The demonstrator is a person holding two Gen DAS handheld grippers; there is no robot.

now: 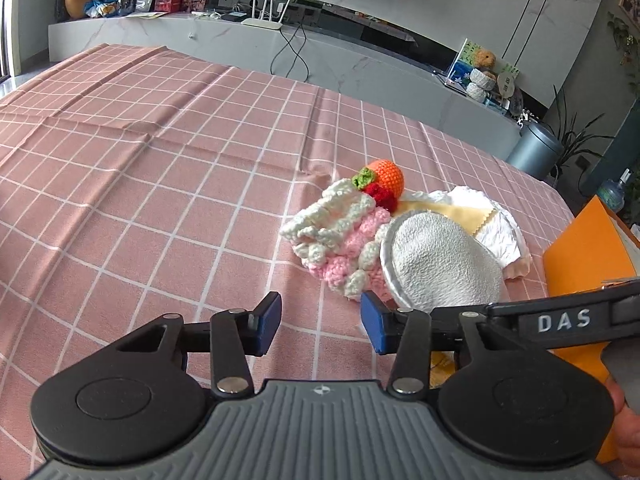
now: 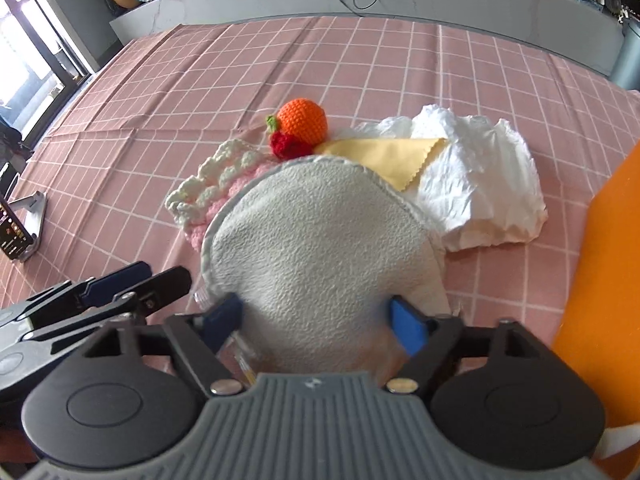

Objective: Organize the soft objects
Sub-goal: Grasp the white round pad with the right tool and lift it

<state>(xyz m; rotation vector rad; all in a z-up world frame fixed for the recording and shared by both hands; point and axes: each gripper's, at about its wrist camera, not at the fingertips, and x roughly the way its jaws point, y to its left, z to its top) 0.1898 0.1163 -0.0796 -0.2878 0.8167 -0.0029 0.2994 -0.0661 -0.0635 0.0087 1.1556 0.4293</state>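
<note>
A pile of soft things lies on the pink checked tablecloth: a pink and white crochet piece, an orange crochet ball with a red crochet bit, a yellow cloth, a crumpled white cloth and a round grey terry pad. My left gripper is open and empty, just short of the crochet piece. My right gripper is wide open, its blue pads on either side of the grey pad's near edge; whether they touch it is unclear.
An orange box stands at the right of the pile. A phone on a metal stand sits at the table's left. A white cabinet with a router and cables runs behind the table.
</note>
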